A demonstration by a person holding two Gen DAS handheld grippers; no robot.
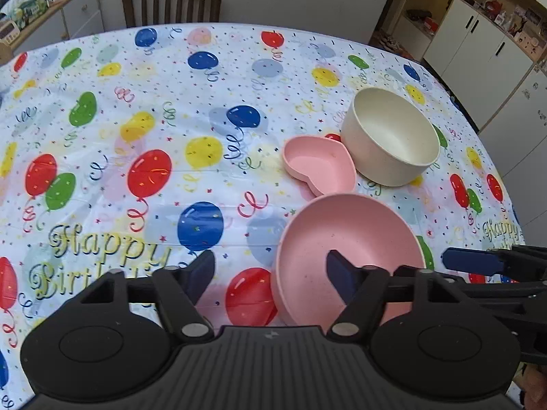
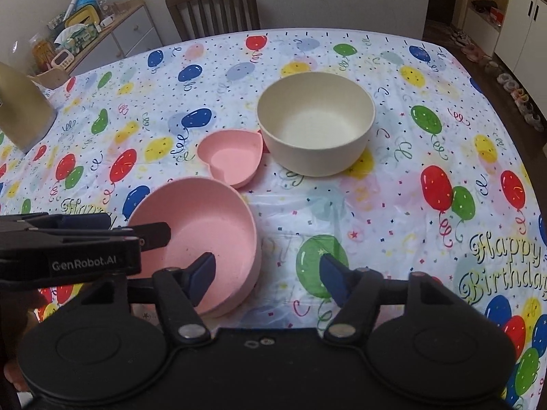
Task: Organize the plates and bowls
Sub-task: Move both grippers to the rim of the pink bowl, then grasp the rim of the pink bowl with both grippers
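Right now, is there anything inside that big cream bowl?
No, the cream bowl sits empty on the balloon tablecloth; its bare inside shows right down to the bottom.

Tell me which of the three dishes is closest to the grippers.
The round pink bowl, the widest dish. Both grippers straddle its rim; the heart-shaped pink dish and cream bowl sit farther back.
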